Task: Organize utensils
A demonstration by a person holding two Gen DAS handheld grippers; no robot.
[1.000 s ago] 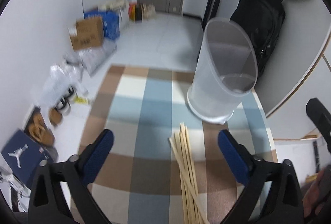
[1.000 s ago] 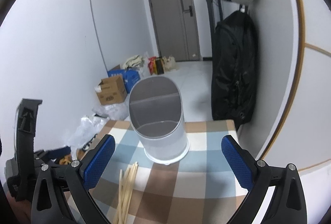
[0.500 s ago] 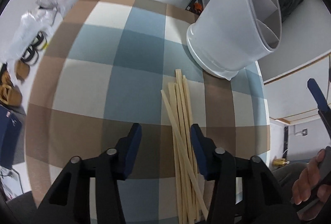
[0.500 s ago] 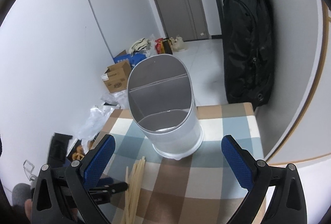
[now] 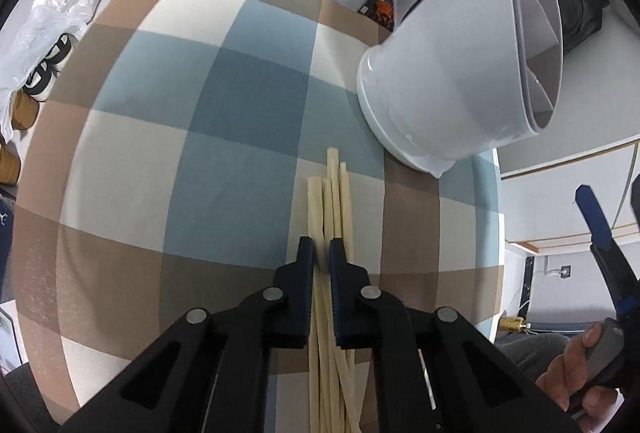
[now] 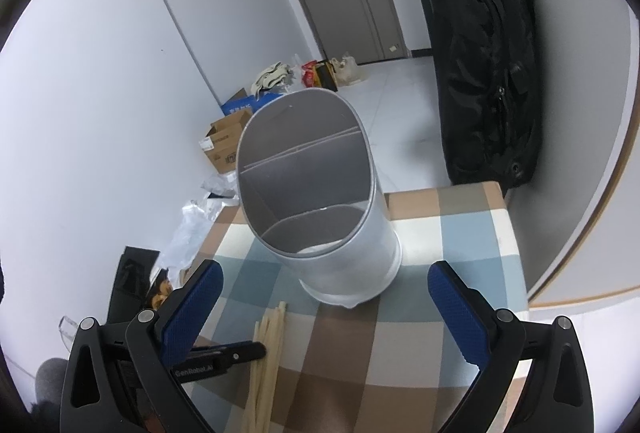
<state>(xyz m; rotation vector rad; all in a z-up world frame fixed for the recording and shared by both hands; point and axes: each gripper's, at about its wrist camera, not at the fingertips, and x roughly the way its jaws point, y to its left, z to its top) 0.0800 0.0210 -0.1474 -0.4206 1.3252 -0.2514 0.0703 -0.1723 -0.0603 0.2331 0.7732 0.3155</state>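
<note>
Several pale wooden chopsticks (image 5: 329, 201) lie in a bundle on the checked tablecloth (image 5: 200, 137); they also show in the right wrist view (image 6: 269, 337). My left gripper (image 5: 322, 253) is down on the bundle, its jaws nearly closed around one or two chopsticks. A white divided utensil holder (image 5: 448, 73) stands upright just beyond the bundle, empty inside in the right wrist view (image 6: 316, 193). My right gripper (image 6: 324, 305) is open and empty, hovering above the table in front of the holder.
The table's right edge (image 5: 500, 233) runs close to the holder. A black backpack (image 6: 484, 65) hangs by the wall beyond the table. Cardboard boxes (image 6: 224, 145), bags and shoes lie on the floor to the left.
My left gripper has dropped onto the chopstick bundle and its jaws have closed from wide open to a narrow gap. My right gripper has tilted slightly down and stayed open.
</note>
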